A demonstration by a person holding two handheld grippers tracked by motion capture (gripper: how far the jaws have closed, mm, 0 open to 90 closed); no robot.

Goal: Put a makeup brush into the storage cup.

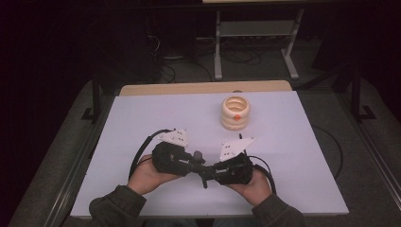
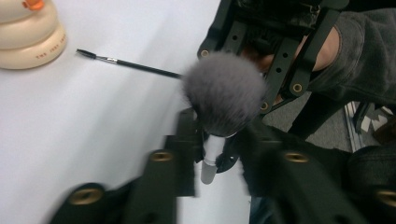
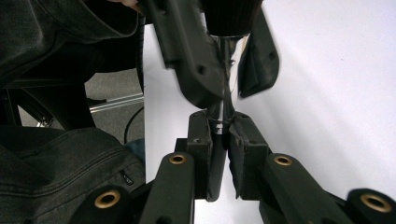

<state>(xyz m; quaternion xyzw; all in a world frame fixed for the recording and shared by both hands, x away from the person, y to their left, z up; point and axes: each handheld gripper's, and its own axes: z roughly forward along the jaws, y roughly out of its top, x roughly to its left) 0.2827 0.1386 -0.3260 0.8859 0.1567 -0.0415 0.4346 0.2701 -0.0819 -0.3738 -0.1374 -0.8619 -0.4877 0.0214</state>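
A makeup brush with a fluffy grey head (image 2: pixel 224 95) and a silver ferrule (image 3: pixel 227 51) is held above the front of the white table (image 1: pixel 142 118). My right gripper (image 3: pixel 219 123) is shut on the brush's handle, its pads pressed to both sides. My left gripper (image 2: pixel 217 135) straddles the ferrule just below the head, with its jaws parted and a gap at one pad. In the high view the left gripper (image 1: pixel 191 163) and right gripper (image 1: pixel 211 171) meet tip to tip, with the brush head (image 1: pixel 197 154) above them.
A cream holder of stacked rings (image 1: pixel 235 112) with an orange bit on it stands at the back right of the table. A thin black brush (image 2: pixel 126 63) lies flat on the table between the holder and the grippers. Dark floor and cables lie beyond the far edge.
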